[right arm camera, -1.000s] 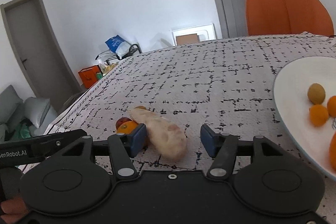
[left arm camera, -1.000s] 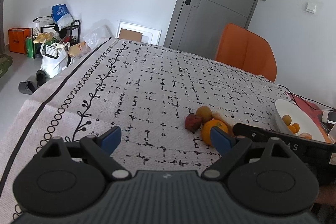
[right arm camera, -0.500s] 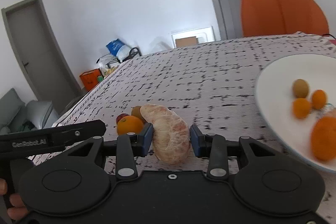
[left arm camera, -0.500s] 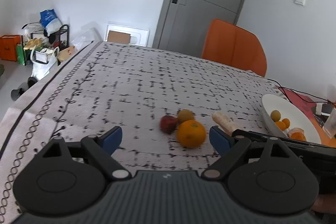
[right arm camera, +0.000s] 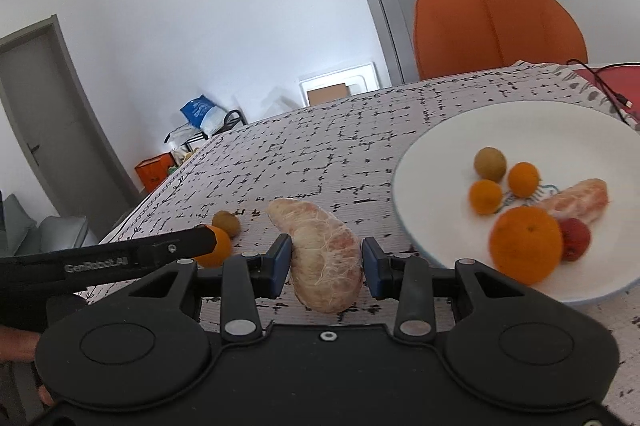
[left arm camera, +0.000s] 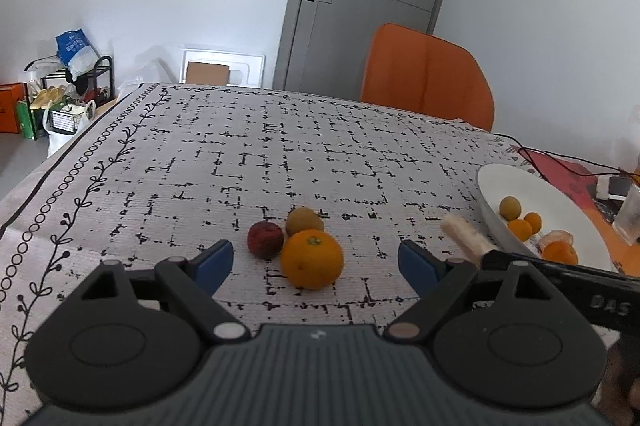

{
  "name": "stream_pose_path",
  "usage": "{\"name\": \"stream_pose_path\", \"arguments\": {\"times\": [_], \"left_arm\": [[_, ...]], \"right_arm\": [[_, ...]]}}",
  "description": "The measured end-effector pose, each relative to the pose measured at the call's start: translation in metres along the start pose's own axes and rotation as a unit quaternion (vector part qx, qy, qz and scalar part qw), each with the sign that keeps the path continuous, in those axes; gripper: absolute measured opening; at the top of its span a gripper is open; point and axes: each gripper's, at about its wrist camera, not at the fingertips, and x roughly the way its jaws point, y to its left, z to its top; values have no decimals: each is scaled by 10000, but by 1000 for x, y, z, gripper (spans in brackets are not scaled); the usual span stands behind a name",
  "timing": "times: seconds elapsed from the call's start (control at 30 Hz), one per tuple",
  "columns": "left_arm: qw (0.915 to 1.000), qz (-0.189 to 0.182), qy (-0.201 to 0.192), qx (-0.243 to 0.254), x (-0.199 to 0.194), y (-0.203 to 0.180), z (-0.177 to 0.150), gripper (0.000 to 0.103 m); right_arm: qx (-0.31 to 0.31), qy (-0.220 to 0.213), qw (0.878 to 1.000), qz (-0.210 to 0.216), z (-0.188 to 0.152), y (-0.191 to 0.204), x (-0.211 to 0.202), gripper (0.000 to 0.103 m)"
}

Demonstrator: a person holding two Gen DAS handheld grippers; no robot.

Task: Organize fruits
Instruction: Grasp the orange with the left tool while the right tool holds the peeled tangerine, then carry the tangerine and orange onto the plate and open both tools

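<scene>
Pale-pink and soft, the peeled pomelo segment is clamped across its thick middle by the right gripper beside the white plate, where bruising is likely, while the left gripper is held wide open before the orange.

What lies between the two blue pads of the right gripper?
A peeled pomelo segment, gripped between the right gripper's pads, with the patterned tablecloth beneath. The right wrist view shows this.
</scene>
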Motion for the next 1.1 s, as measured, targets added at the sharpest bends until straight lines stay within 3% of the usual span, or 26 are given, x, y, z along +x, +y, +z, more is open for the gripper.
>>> {"name": "stream_pose_path", "arguments": {"times": [0.13, 0.2, 0.27, 1.1], "left_arm": [[9999, 68, 87, -34, 10, -4, -1, 70], [9997, 115, 201, -33, 17, -6, -1, 50], [9994, 177, 290, -79, 22, -7, -3, 37], [9962, -656, -19, 570, 8, -85, 7, 36]], "right_arm": [[49, -108, 9999, -24, 3, -6, -8, 36], [73, -172, 9998, -33, 4, -9, -14, 36], [98, -252, 9996, -57, 6, -13, -19, 36], [612, -817, 9926, -655, 15, -84, -60, 36]]}}
